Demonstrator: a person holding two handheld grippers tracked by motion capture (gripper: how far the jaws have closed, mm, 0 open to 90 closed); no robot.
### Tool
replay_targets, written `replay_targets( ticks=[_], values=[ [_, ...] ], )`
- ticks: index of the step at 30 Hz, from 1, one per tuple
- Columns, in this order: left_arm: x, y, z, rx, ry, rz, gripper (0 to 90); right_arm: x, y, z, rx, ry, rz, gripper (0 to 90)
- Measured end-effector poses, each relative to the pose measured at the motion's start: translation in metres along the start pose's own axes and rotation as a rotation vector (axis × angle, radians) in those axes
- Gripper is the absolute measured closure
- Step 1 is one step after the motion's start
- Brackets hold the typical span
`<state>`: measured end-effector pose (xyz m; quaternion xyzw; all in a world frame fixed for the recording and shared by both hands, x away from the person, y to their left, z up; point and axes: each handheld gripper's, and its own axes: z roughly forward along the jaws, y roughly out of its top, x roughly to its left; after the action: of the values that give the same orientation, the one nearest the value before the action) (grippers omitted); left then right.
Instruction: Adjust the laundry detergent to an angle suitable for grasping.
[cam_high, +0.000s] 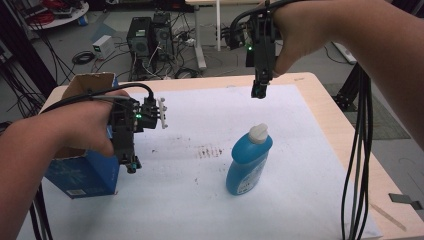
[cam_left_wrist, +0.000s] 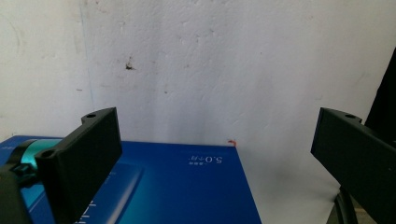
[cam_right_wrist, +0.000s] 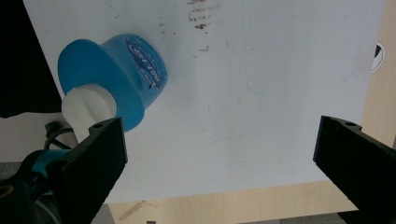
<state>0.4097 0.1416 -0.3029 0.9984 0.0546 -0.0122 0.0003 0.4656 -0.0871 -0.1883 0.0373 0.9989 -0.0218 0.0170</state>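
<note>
A blue bottle (cam_high: 248, 161) with a white cap (cam_high: 258, 132) stands upright on the white sheet (cam_high: 200, 205) right of centre. From above, the bottle (cam_right_wrist: 130, 65) sits left of my right gripper (cam_right_wrist: 224, 123), whose jaws are wide apart with nothing between them. That right gripper (cam_high: 258, 91) hangs high over the sheet's far part, pointing down, beyond the bottle. At the left stands a blue box (cam_high: 82, 172) with an open cardboard top. My left gripper (cam_high: 132, 166) points down beside the box's right side. The left gripper (cam_left_wrist: 217, 116) is open and empty over the box (cam_left_wrist: 187, 186) edge.
Brown smudges (cam_high: 210, 151) mark the sheet between box and bottle. The wooden table (cam_high: 345, 130) shows bare at the right edge. Black cables (cam_high: 357, 165) hang from the right arm. Computer cases (cam_high: 150, 37) and wiring stand on the floor behind the table.
</note>
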Motion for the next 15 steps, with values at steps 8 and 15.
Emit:
replay_targets(
  ticks=[8, 15],
  values=[
    [-0.0037, -0.0016, -0.0058, -0.006, 0.014, -0.003, 1.8, -0.0003, 0.0017, -0.0002, -0.006, -0.004, -0.014, 1.8],
    [-0.0055, -0.0018, -0.0071, -0.003, 0.018, 0.006, 1.8, 0.0047, 0.0016, -0.0039, -0.013, -0.017, 0.004, 1.8]
  ],
)
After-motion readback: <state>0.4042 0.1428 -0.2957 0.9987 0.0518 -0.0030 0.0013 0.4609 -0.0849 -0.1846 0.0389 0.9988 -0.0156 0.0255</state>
